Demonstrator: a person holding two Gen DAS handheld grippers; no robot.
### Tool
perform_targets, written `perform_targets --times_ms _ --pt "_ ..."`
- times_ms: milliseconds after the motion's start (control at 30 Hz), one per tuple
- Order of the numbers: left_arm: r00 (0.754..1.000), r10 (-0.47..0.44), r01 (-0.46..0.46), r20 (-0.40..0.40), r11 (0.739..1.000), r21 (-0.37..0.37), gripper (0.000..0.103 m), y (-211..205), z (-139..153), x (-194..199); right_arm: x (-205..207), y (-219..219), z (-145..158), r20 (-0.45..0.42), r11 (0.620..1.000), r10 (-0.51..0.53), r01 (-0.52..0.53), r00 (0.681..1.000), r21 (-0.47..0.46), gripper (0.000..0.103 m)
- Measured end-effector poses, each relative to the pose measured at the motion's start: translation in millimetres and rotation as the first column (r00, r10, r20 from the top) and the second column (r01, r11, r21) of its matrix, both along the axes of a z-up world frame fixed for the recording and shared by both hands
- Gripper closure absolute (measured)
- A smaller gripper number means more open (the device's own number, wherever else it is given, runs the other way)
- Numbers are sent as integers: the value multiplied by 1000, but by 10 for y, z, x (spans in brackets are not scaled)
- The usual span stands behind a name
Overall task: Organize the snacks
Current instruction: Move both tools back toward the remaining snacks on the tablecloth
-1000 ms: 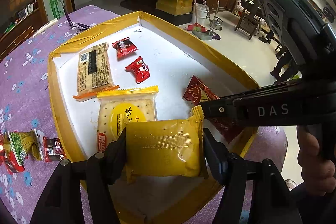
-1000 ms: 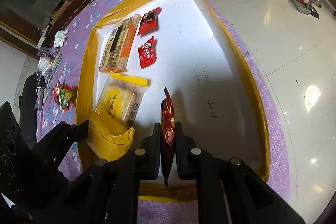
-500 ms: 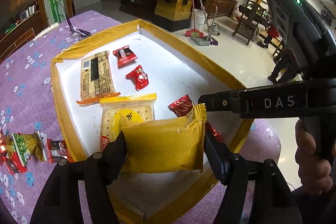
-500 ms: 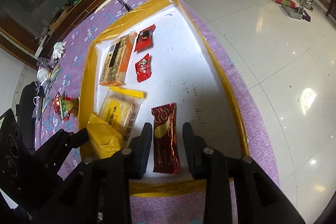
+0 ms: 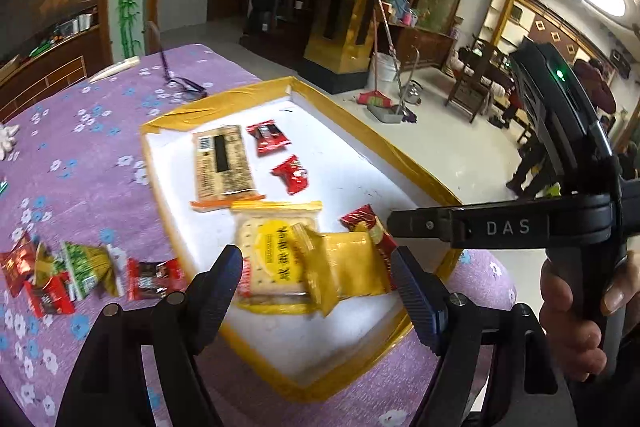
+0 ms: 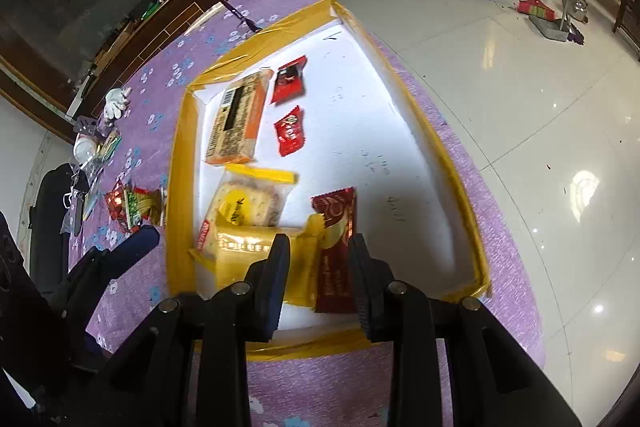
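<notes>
Left tool (image 5: 316,287), jaws opening, frames yellow packet (image 5: 352,273) lying free in tray (image 5: 360,379).

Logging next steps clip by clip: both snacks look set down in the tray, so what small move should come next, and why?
Probably swing the left gripper over to the loose snacks on the purple cloth. Its jaws are opening, clear of the yellow packet, which lies in the tray beside the dark red bar; the right gripper is open too.

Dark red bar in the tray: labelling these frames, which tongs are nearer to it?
Right. The right tongs straddle the dark red bar; the left tongs, opening, straddle the yellow packet beside it.
</notes>
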State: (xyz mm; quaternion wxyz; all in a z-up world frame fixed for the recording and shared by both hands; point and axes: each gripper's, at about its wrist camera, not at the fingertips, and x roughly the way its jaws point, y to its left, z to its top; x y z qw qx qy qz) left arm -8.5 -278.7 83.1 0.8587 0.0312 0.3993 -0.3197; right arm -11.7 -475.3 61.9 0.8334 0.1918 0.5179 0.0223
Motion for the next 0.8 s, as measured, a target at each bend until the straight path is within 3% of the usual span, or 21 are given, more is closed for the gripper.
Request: perform_targets --times_ms 333,433,800 --pt "996 94 -94 -7 995 -16 24 480 -19 -49 -16 508 57 10 993 114 -113 993 -33 74" --pt "991 136 -136 -12 991 -15 24 672 -29 -66 -16 741 67 8 984 171 -170 985 -50 67" --pt "949 312 -311 -50 950 18 24 1524 -129 -157 -56 1729 21 -4 907 411 -410 912 -95 63"
